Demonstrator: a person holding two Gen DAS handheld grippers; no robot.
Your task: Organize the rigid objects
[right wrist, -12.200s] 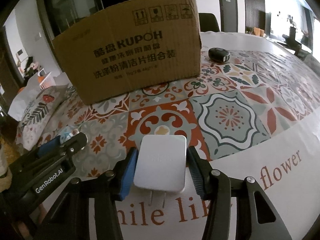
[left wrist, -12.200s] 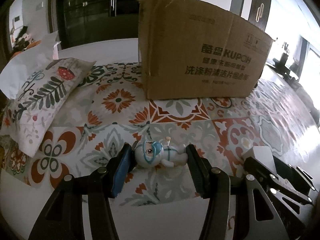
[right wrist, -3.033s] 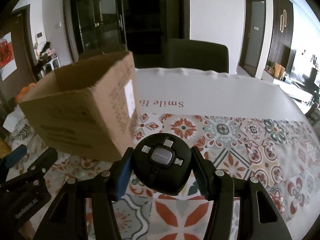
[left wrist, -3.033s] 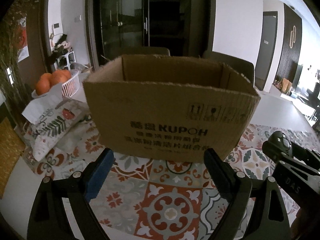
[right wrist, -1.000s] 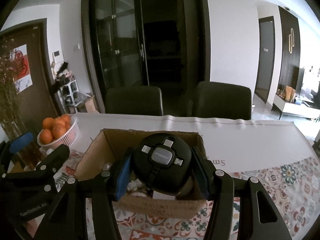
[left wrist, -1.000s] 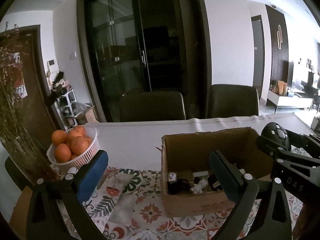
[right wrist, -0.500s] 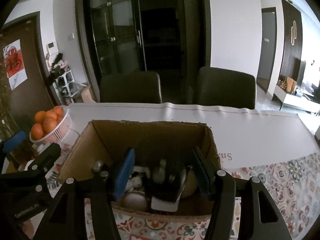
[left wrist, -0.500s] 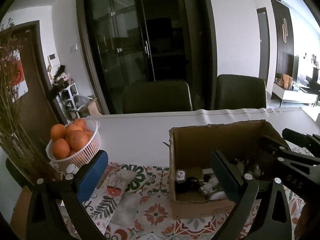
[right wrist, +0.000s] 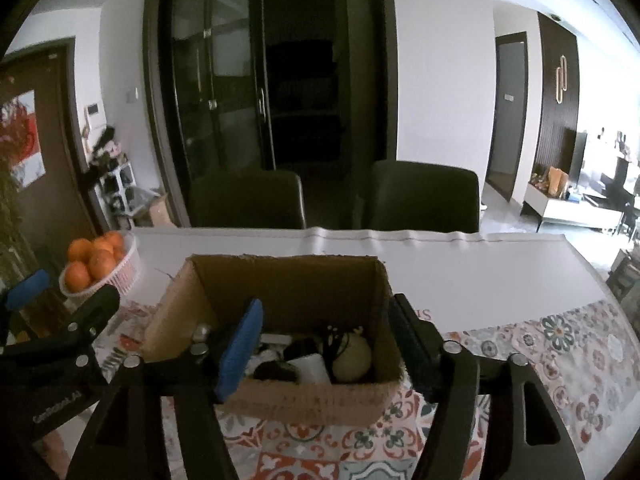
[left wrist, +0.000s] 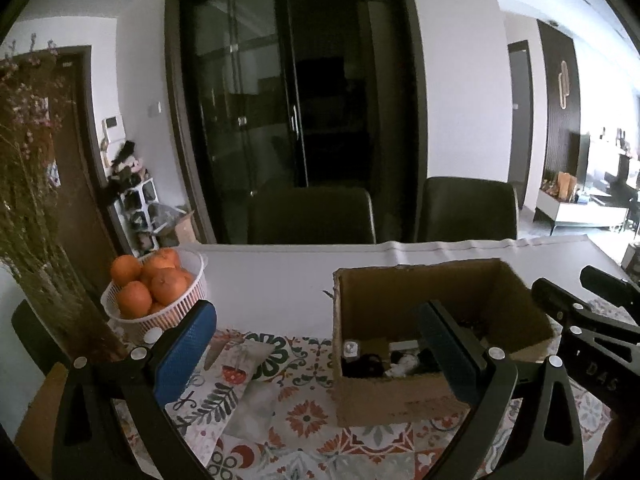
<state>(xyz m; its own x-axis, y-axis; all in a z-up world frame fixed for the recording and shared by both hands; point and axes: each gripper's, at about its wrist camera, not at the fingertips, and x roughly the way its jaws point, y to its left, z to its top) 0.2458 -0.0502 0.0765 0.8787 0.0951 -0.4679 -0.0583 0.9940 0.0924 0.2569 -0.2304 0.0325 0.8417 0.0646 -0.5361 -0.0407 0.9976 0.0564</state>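
Observation:
An open brown cardboard box (right wrist: 304, 396) stands on the patterned tablecloth; it also shows in the left wrist view (left wrist: 384, 396). Inside lie several small items: dark gadgets, a white piece and a beige round object (right wrist: 352, 356). My right gripper (right wrist: 326, 340) is open and empty, held above the box's near side. My left gripper (left wrist: 316, 344) is open and empty, raised to the left of the box. The right gripper's arm (left wrist: 592, 340) shows at the right of the left wrist view.
A white basket of oranges (left wrist: 156, 300) stands at the table's left, also in the right wrist view (right wrist: 100, 268). A leaf-patterned pouch (left wrist: 224, 392) lies left of the box. Dried branches (left wrist: 28, 200) rise at far left. Two dark chairs (right wrist: 424, 196) stand behind the table.
The right gripper held a black round gadget one second ago; its jaws have opened and the gadget has dropped into the box. The left gripper stayed open and hardly moved.

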